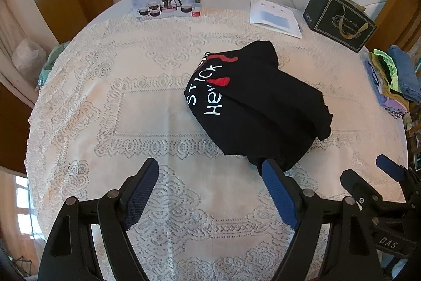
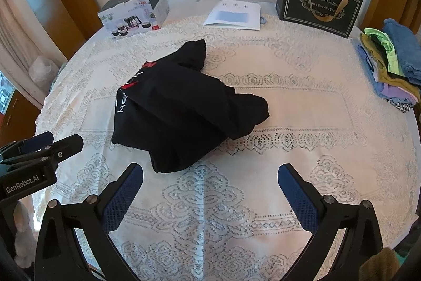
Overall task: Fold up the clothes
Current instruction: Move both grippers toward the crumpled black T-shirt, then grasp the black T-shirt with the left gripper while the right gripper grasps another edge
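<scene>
Black T-shirt (image 1: 259, 107) sits bundled near the middle of the lace tablecloth (image 1: 147, 107), folded over itself into a thick, lumpy packet with its white and red lettering showing along one edge. I judge this garment mostly done: the sides are turned in and it is doubled up, though the packet is uneven and one corner pokes out at the far end, so it may want a tidying press or a last fold. My left gripper (image 1: 210, 175) hangs spread wide and empty just at the shirt's near edge. My right gripper (image 2: 210, 181) is likewise spread and empty, near that edge but clear of it. A stack of coloured clothes (image 2: 392, 65) waits at the table's right rim; I cannot tell whether those are finished or still to fold.
</scene>
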